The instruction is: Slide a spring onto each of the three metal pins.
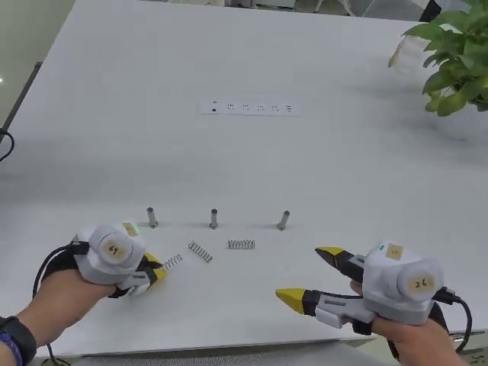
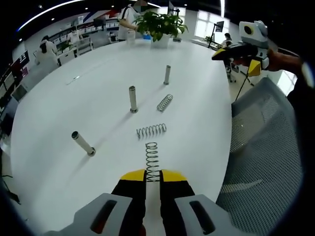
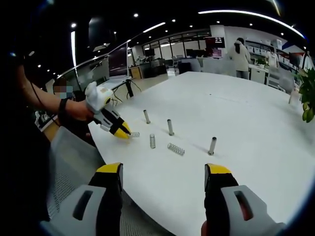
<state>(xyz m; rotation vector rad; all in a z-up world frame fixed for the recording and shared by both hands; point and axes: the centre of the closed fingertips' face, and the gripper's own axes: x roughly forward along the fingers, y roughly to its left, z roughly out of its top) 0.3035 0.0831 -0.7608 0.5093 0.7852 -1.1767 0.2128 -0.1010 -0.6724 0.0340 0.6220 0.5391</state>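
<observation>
Three short metal pins [image 1: 152,218] [image 1: 213,219] [image 1: 284,220] stand in a row on the white table; none carries a spring. My left gripper [image 1: 156,273] [image 2: 152,173] is low over the table in front of the left pin, shut on the near end of a spring [image 1: 173,261] [image 2: 152,160] that lies pointing away from its jaws. Two loose springs [image 1: 200,251] [image 1: 241,244] lie just before the middle pin. My right gripper [image 1: 309,274] [image 3: 163,169] hovers open near the front right, its yellow-tipped jaws wide apart with nothing between them.
A socket strip [image 1: 250,107] is set into the table's middle. A potted plant [image 1: 457,57] stands at the far right. A mesh chair [image 2: 261,147] sits by the table's near edge. People stand in the office behind.
</observation>
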